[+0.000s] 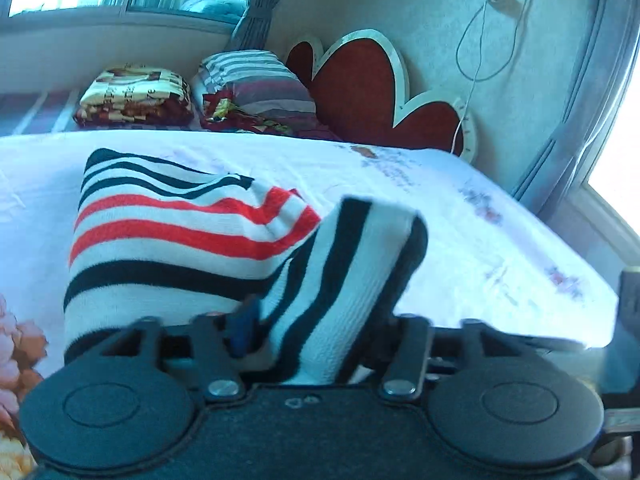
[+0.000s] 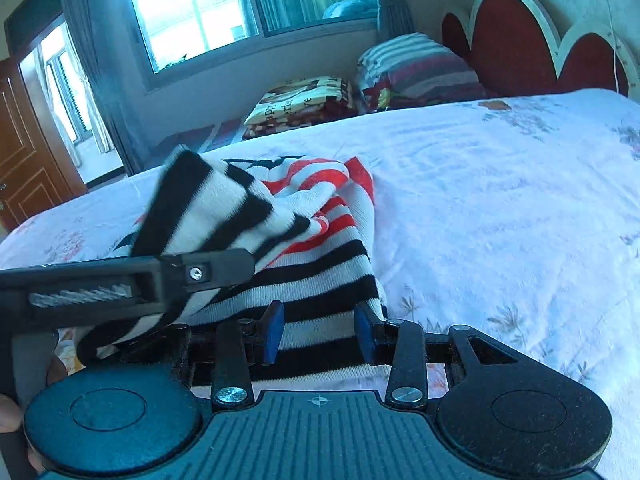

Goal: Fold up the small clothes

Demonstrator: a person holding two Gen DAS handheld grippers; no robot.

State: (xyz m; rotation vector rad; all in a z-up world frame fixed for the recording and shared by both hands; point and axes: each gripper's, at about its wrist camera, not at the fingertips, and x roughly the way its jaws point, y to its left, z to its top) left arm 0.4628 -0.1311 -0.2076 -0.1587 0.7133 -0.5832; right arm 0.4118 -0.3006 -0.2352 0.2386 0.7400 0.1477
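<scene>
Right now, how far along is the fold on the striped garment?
Done: one side of the striped garment is flipped over itself, a first fold begun. In hand: the right gripper seems to grip its near edge; the left gripper stands open, cloth between. Remaining: flatten it on the bed sheet, finish folding.

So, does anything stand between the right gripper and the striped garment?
Nothing visible does: the striped garment already lies between the jaws of the right gripper. The left gripper is at the same cloth, off to the side, not in the way.
</scene>
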